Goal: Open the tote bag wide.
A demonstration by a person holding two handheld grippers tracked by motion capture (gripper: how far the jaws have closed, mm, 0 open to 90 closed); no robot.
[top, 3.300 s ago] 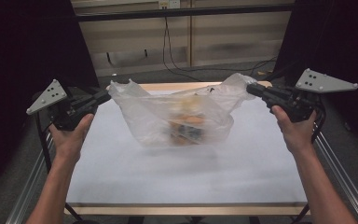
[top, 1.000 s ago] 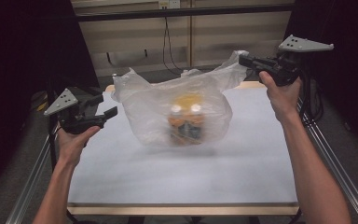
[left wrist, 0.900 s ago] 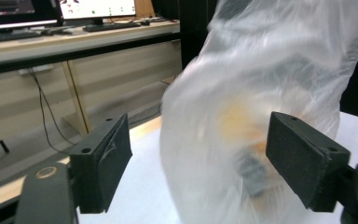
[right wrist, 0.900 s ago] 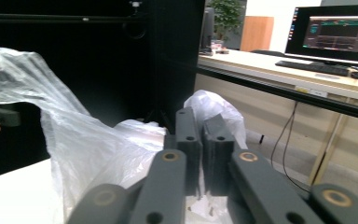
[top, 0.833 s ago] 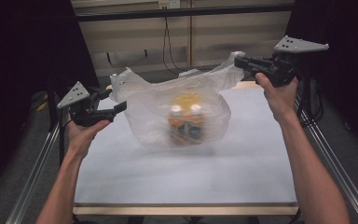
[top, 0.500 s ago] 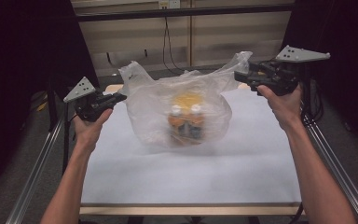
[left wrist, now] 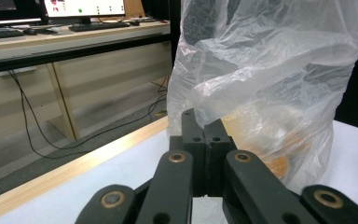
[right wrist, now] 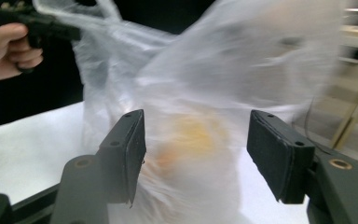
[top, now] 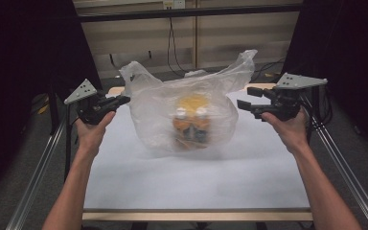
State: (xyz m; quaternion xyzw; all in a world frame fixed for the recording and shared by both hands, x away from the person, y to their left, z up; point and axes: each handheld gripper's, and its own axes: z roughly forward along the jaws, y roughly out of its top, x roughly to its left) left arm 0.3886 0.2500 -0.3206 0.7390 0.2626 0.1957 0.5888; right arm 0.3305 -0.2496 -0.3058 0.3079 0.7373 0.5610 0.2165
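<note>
Opening up the plastic bag [top: 182,112]: left gripper [top: 120,100] pinched together at bag's left edge (film between pads unclear), right gripper [top: 250,97] jaws just spread apart beside bag, next regrip right handle.
</note>
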